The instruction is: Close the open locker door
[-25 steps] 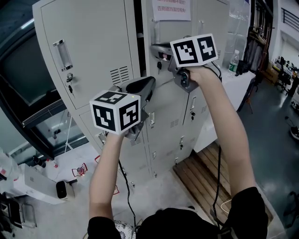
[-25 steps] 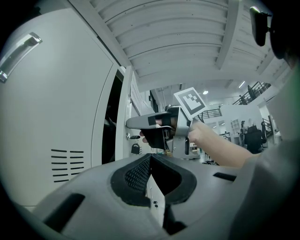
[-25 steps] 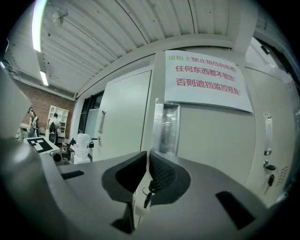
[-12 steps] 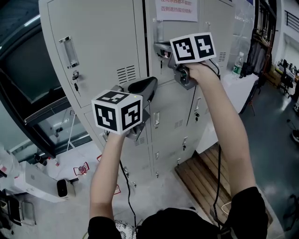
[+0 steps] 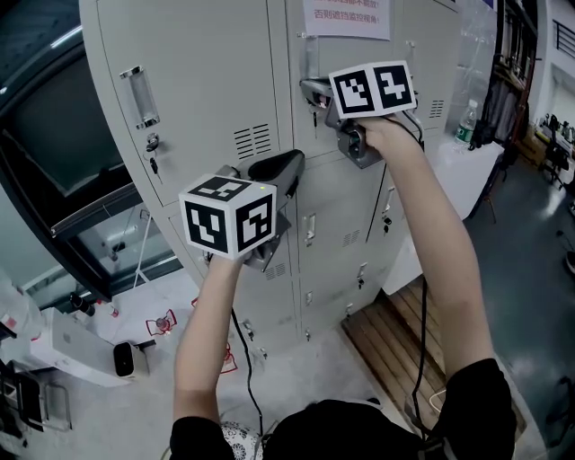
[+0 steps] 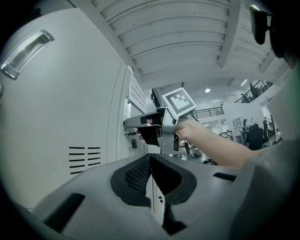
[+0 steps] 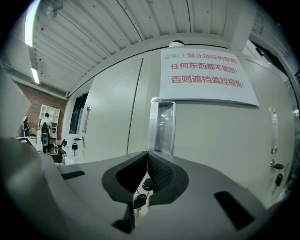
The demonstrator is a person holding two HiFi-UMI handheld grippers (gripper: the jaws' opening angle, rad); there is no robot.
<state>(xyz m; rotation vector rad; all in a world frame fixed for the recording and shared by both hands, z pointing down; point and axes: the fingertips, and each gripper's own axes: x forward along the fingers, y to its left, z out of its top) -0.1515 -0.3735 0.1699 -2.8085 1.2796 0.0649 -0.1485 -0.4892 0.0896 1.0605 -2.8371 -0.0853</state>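
Observation:
A grey locker bank fills the head view. The upper door [image 5: 359, 67] carrying a red-lettered paper sign [image 5: 346, 18] lies nearly flush with its frame, with only a thin dark line left along its handle edge. My right gripper [image 5: 312, 91] is shut, its tips against this door just below the metal handle recess [image 7: 161, 127]. A key [image 7: 139, 200] hangs below the jaws. My left gripper [image 5: 293, 160] is shut and holds nothing, hovering in front of the neighbouring door [image 5: 198, 81] by its vent slots [image 6: 84, 159].
Lower locker doors [image 5: 337, 225] with keys run down to the floor. A white table [image 5: 449, 171] with a water bottle [image 5: 465, 121] stands to the right. A wooden pallet [image 5: 395, 346] and a white box [image 5: 76, 346] lie on the floor. Cables trail from both grippers.
The dark gap beside the sign door has shrunk to a thin line as my right gripper pressed the door inwards. The left gripper has stayed by the vents.

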